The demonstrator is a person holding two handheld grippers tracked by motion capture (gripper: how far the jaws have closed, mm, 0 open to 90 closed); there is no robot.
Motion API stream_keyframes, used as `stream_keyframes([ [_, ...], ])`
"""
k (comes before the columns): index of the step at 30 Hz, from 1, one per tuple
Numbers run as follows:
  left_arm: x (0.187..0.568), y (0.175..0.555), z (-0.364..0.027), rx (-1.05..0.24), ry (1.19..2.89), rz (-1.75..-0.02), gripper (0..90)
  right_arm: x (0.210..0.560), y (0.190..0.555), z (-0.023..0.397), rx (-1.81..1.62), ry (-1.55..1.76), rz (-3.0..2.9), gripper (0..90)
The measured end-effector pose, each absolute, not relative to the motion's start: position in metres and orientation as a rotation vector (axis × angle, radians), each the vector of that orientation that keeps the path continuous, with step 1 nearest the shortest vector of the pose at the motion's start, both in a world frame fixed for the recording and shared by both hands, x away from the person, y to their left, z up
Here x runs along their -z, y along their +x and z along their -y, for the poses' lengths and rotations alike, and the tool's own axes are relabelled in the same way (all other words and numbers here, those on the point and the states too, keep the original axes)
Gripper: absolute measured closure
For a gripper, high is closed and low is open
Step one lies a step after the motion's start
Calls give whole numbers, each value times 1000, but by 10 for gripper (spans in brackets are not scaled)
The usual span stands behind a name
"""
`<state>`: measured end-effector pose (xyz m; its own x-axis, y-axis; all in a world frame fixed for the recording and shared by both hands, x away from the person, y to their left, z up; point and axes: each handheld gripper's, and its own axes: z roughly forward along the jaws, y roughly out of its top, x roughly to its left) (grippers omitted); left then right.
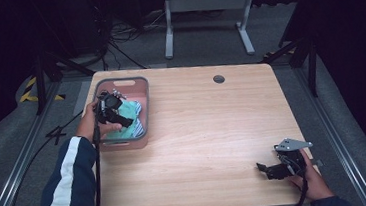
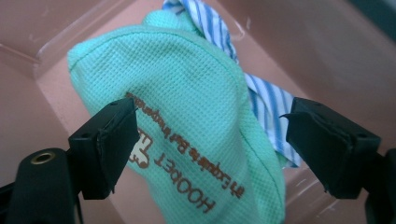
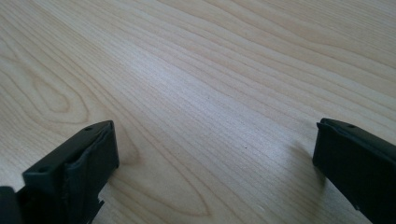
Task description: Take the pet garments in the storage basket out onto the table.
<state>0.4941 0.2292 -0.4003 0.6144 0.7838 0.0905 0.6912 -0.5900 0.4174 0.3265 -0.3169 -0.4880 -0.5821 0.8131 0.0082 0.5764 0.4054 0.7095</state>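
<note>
1. At the tabletop's point(image 1: 198, 131) far left corner stands a pink bin point(image 1: 142, 89), with a cut-out handle in its far wall.
2. Inside the bin lies a mint-green cloth point(image 1: 130, 110), and a blue-and-white striped cloth point(image 1: 138, 128) shows at its edge toward the bin's near right side.
3. From the left gripper view, the green cloth point(image 2: 187, 107) is a folded piece of waffle-textured fabric with brown printed lettering, resting on the bin's floor point(image 2: 327, 60).
4. The striped cloth point(image 2: 266, 100) lies partly under the green one and sticks out beyond it on two sides.
5. The left gripper point(image 1: 114, 111) hangs over the bin, pointing down into it, with the person's left hand point(image 1: 90, 122) gripping it at the bin's left wall.
6. Its fingers point(image 2: 107, 144) are spread apart, one on each side of the green cloth; both pads stand clear of the fabric and nothing is pinched between them.
7. The right gripper point(image 1: 269, 169) lies low over the tabletop near its near right corner, well apart from the bin, held by the right hand point(image 1: 310, 179).
8. Its fingers point(image 3: 74, 172) are spread wide with bare wood point(image 3: 210, 93) between them, holding nothing.
9. A striped dark sleeve point(image 1: 68, 188) covers the left forearm, and a black cable point(image 1: 97, 180) trails down from the left gripper.
10. A round grommet hole point(image 1: 219, 78) sits in the tabletop near the far edge.
</note>
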Motion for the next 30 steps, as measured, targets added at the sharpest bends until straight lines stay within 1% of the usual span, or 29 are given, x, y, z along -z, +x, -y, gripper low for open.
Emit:
stream_keyframes([
  [4,410,506,-226,-376,2563,-1234,174,488,326,317,-975,1202,-2328,4],
  [9,425,514,-221,-305,2610,-1275,177,488,327,317,-975,1201,-2328,4],
  [11,428,519,-218,-297,2647,-1268,176,488,326,317,-974,1201,-2328,4],
  [15,433,525,-215,-272,2659,-1286,156,488,326,317,-975,1201,-2328,4],
  [18,436,528,-219,-206,2632,-1301,167,488,326,317,-974,1201,-2328,4],
  [19,436,528,-220,-193,2623,-1302,189,488,326,317,-975,1201,-2328,4],
  [20,436,528,-222,-142,2603,-1313,214,488,327,317,-975,1201,-2328,4],
  [24,435,527,-221,-113,2591,-1308,339,488,327,317,-975,1201,-2328,4],
  [26,433,527,-219,-108,2617,-1268,432,488,327,317,-973,1200,-2329,4],
  [29,432,527,-216,-88,2633,-1253,573,488,327,317,-973,1200,-2329,4],
  [30,431,526,-214,-93,2641,-1231,573,488,327,317,-973,1200,-2329,4],
])
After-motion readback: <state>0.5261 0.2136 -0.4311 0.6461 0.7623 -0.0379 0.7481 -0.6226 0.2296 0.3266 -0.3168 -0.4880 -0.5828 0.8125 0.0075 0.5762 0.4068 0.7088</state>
